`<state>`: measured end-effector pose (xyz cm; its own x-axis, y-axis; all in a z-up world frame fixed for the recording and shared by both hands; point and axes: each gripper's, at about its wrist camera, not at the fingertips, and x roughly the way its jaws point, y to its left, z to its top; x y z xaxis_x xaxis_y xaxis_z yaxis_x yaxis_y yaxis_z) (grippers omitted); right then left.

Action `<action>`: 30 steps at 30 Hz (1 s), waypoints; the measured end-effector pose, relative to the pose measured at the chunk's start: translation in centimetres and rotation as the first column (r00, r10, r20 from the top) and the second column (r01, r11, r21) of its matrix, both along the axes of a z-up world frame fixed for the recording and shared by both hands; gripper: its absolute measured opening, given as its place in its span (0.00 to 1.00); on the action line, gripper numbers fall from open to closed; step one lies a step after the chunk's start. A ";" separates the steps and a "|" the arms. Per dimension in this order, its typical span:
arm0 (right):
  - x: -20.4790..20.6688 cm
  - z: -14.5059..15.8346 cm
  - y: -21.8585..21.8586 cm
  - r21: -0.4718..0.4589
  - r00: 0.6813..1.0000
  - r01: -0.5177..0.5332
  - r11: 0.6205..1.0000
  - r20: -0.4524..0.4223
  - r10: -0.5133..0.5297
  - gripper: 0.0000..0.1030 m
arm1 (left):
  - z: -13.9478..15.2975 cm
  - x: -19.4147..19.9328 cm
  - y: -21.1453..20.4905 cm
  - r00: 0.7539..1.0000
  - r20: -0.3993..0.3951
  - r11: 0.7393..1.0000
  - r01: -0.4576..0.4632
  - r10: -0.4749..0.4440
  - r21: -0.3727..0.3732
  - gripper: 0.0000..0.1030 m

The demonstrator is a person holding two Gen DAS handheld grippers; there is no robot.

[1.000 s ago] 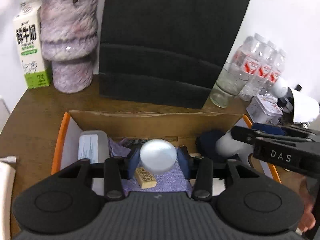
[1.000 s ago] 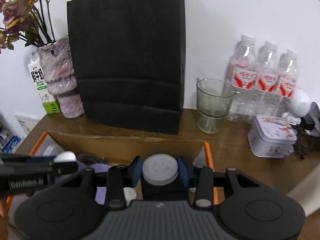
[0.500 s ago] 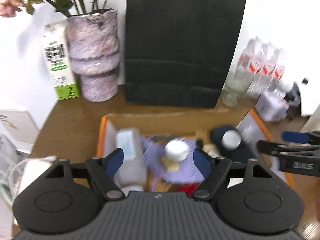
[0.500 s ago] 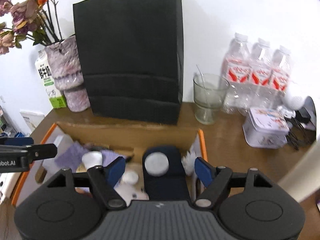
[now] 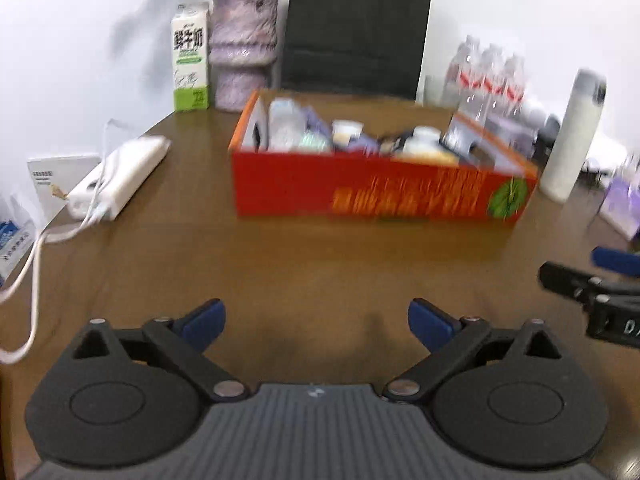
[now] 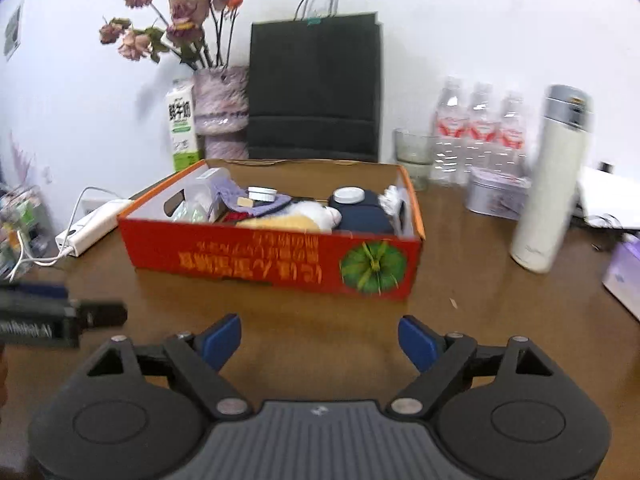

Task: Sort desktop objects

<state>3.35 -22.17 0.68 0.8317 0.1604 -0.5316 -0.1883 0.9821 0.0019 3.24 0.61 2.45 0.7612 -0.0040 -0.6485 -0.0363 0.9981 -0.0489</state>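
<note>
- Left gripper (image 5: 316,320): fingers spread wide, holding nothing, above bare counter (image 5: 280,256).
- Right gripper (image 6: 319,338): fingers likewise spread and empty.
- The red box (image 6: 276,252) sits ahead mid-counter, already packed with small items; sorting looks nearly done.
- Left out: power strip (image 6: 94,224), white flask (image 6: 550,184), tin (image 6: 498,196), possibly not meant for sorting.
- Open room lies before the box; clutter lines the back wall.
</note>
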 end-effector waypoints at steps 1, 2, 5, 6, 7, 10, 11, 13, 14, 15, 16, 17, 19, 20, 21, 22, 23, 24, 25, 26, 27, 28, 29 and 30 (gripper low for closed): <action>-0.9 -0.5 0.3 -0.006 1.000 0.018 1.000 0.005 -0.018 0.84 | -0.5 -0.8 0.1 1.000 0.000 1.000 -0.011 0.011 0.016 0.97; -1.6 -1.0 0.5 0.000 0.999 0.044 0.999 0.010 -0.044 0.84 | -0.9 -1.6 -0.1 1.000 -0.002 1.000 -0.009 0.009 0.025 0.97; -2.7 -2.3 1.3 0.026 0.998 0.065 0.998 -0.017 -0.064 0.87 | -1.7 -2.9 -0.2 1.000 0.005 0.997 0.029 -0.029 0.066 1.00; -2.9 -2.5 1.6 0.029 0.998 0.058 0.998 -0.026 -0.057 0.87 | -1.8 -3.0 -0.3 1.000 0.009 0.996 0.029 -0.030 0.081 1.00; -2.9 -2.8 2.0 0.028 0.998 0.050 0.998 -0.031 -0.049 0.90 | -2.0 -2.9 -0.3 1.000 0.009 0.996 0.026 -0.027 0.088 1.00; -2.6 -3.3 3.1 -0.011 0.999 0.040 0.999 -0.034 -0.040 0.92 | -2.1 -2.2 0.0 1.000 -0.003 0.998 0.014 -0.014 0.054 1.00; -2.6 -3.5 3.3 -0.021 0.998 0.040 0.999 -0.039 -0.041 0.93 | -2.2 -2.0 0.1 1.000 -0.003 0.999 0.014 -0.014 0.048 1.00; -2.2 -3.8 3.6 -0.022 0.997 0.040 0.999 -0.070 -0.041 0.93 | -2.5 -1.7 0.0 1.000 -0.015 0.999 0.017 -0.016 0.051 1.00; -2.0 -3.9 3.7 -0.011 0.996 0.035 0.999 -0.087 -0.035 0.94 | -2.5 -1.6 -0.1 1.000 -0.018 0.998 0.018 -0.017 0.057 1.00; -1.8 -4.0 3.7 -0.003 0.994 0.031 1.000 -0.104 -0.031 0.95 | -2.6 -1.4 -0.1 1.000 -0.018 0.998 0.019 -0.018 0.061 1.00; -1.5 -4.1 3.7 0.000 0.992 0.033 0.999 -0.120 -0.033 0.95 | -2.6 -1.3 -0.2 1.000 -0.016 0.998 0.019 -0.018 0.061 1.00; -1.3 -4.4 3.8 -0.003 0.990 0.036 0.999 -0.136 -0.036 0.98 | -2.6 -1.3 -0.2 1.000 -0.012 0.998 0.012 -0.012 0.062 1.00; -1.0 -4.5 3.9 -0.011 0.989 0.053 0.999 -0.141 -0.054 1.00 | -2.7 -1.1 -0.3 1.000 -0.005 0.998 0.003 -0.002 0.059 1.00; -1.0 -4.6 3.8 -0.012 0.988 0.057 0.998 -0.141 -0.058 1.00 | -2.7 -1.1 -0.3 1.000 -0.002 0.998 -0.003 0.003 0.059 1.00; -1.0 -4.6 3.9 -0.012 0.988 0.061 0.998 -0.141 -0.062 1.00 | -2.8 -1.1 -0.3 1.000 0.000 0.998 -0.007 0.007 0.059 1.00; -1.0 -4.6 3.9 -0.014 0.988 0.062 0.998 -0.141 -0.063 1.00 | -2.8 -1.0 -0.2 1.000 0.001 0.998 -0.010 0.010 0.059 1.00; -1.0 -4.6 4.0 -0.015 0.988 0.061 0.998 -0.141 -0.062 1.00 | -2.8 -1.0 -0.2 1.000 0.001 0.998 -0.010 0.010 0.056 1.00; -1.0 -4.6 4.0 -0.015 0.988 0.060 0.998 -0.141 -0.061 1.00 | -2.8 -0.9 -0.2 1.000 0.003 0.998 -0.011 0.011 0.056 1.00; -1.1 -4.7 4.0 -0.014 0.988 0.059 0.998 -0.141 -0.061 1.00 | -2.8 -0.8 -0.2 1.000 0.003 0.998 -0.011 0.011 0.057 1.00; -1.1 -4.7 4.0 -0.014 0.988 0.059 0.998 -0.141 -0.060 1.00 | -2.8 -0.8 -0.1 1.000 0.003 0.998 -0.010 0.010 0.056 1.00; -1.1 -4.7 4.0 -0.014 0.988 0.059 0.998 -0.142 -0.061 1.00 | -2.8 -0.8 -0.2 1.000 0.003 0.998 -0.011 0.010 0.056 1.00; -1.1 -4.6 4.0 -0.014 0.988 0.059 0.998 -0.142 -0.060 1.00 | -2.8 -0.8 -0.2 1.000 0.002 0.998 -0.003 0.003 0.059 1.00; -1.0 -4.6 4.0 -0.015 0.988 0.059 0.998 -0.142 -0.060 1.00 | -2.8 -0.8 -0.1 1.000 0.002 0.998 0.002 -0.003 0.059 1.00; -1.0 -4.6 4.0 -0.014 0.988 0.059 0.998 -0.142 -0.060 1.00 | -2.8 -0.8 -0.1 1.000 0.002 0.998 0.005 -0.006 0.058 1.00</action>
<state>2.32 -18.17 -3.94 0.7554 0.1070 -0.6465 -0.1280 0.9917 0.0145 2.48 0.48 -0.32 0.7630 0.0294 -0.6458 -0.0308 0.9995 0.0090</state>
